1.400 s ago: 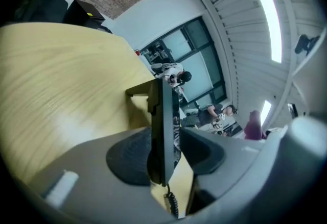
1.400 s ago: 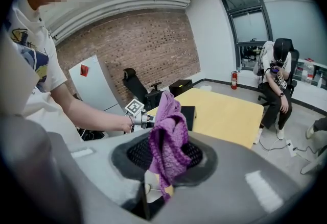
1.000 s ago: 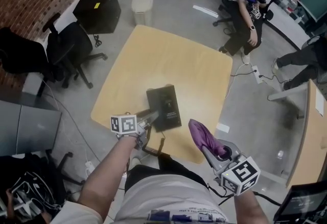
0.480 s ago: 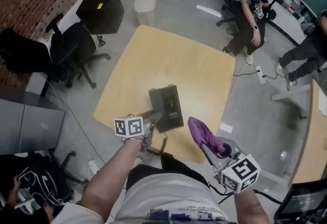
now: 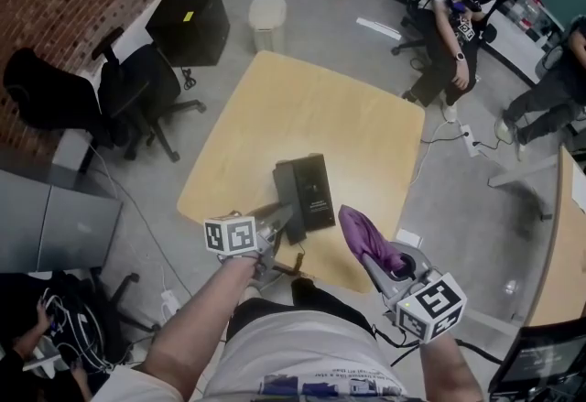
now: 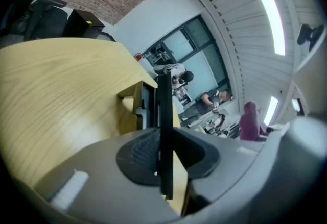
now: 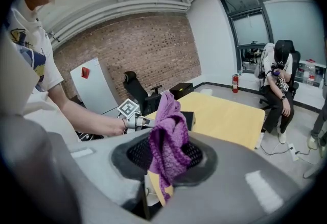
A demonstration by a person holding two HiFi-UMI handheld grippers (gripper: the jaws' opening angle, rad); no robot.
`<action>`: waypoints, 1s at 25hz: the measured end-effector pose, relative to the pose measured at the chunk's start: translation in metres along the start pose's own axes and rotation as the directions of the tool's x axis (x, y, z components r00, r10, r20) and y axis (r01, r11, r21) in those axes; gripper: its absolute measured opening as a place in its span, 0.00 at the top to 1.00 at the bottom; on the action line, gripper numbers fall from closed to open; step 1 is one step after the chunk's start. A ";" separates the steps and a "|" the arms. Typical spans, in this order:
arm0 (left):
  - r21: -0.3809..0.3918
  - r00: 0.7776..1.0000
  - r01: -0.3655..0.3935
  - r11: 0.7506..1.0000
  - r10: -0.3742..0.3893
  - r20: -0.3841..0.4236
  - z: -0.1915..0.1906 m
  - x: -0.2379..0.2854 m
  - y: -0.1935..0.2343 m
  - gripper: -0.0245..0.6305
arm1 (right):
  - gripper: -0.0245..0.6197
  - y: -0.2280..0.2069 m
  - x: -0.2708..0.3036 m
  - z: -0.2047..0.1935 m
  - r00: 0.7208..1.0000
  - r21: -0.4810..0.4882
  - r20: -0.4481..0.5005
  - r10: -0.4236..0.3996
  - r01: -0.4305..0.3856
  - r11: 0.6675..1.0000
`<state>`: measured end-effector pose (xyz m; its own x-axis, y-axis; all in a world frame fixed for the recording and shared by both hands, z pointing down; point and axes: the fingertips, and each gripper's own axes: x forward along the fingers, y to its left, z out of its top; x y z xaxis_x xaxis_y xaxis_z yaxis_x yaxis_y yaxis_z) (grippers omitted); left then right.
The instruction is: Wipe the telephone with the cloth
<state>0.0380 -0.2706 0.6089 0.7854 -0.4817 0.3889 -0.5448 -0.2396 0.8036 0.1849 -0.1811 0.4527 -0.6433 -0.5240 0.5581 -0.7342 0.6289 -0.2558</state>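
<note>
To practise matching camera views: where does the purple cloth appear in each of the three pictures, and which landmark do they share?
Head view: purple cloth, lower centre-right.
Left gripper view: cloth, small, far right.
Right gripper view: cloth, centre foreground.
Shared landmark: the wooden table.

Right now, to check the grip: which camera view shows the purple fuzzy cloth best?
The right gripper view: the purple fuzzy cloth fills the centre, pinched in the jaws of the right gripper. The head view shows it small, standing up from that gripper. The left gripper view catches only a purple patch.
</note>
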 end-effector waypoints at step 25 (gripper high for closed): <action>0.117 0.926 0.376 0.919 -0.378 -0.006 -0.024 -0.116 -0.149 0.83 | 0.83 0.100 0.025 0.077 0.985 -0.031 0.167 0.048 -0.044 0.999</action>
<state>0.0356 -0.1585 0.4547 0.9349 -0.3501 0.0591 -0.2398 -0.5000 0.8321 0.0783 -0.1754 0.3800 -0.7054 -0.5815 0.4054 -0.6982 0.6688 -0.2555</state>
